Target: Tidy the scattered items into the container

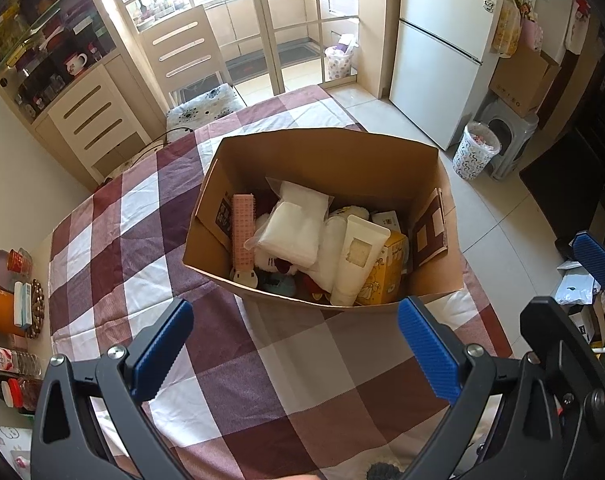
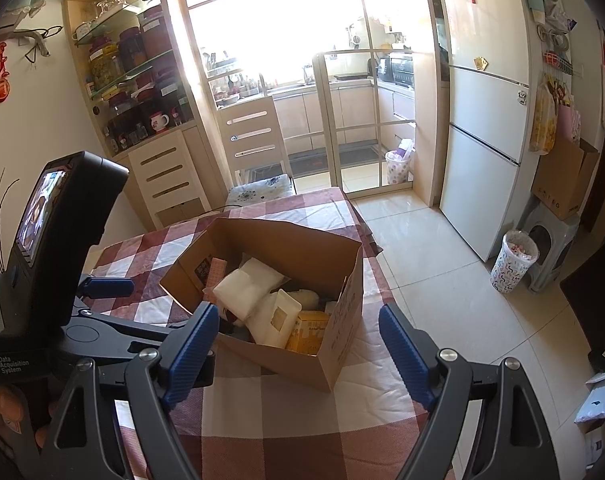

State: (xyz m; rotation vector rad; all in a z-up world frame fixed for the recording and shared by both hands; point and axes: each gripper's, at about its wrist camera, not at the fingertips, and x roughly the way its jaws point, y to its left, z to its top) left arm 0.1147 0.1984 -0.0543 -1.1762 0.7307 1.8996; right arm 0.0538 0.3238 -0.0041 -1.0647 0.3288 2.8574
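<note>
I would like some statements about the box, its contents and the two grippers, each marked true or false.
1. The cardboard box stands on the checked tablecloth. True.
2. The box is empty. False: it holds several items, including a white tube and a yellow carton.
3. The left gripper holds the white tube. False: it is open and empty.
4. The right gripper is open with nothing between its fingers. True.
</note>
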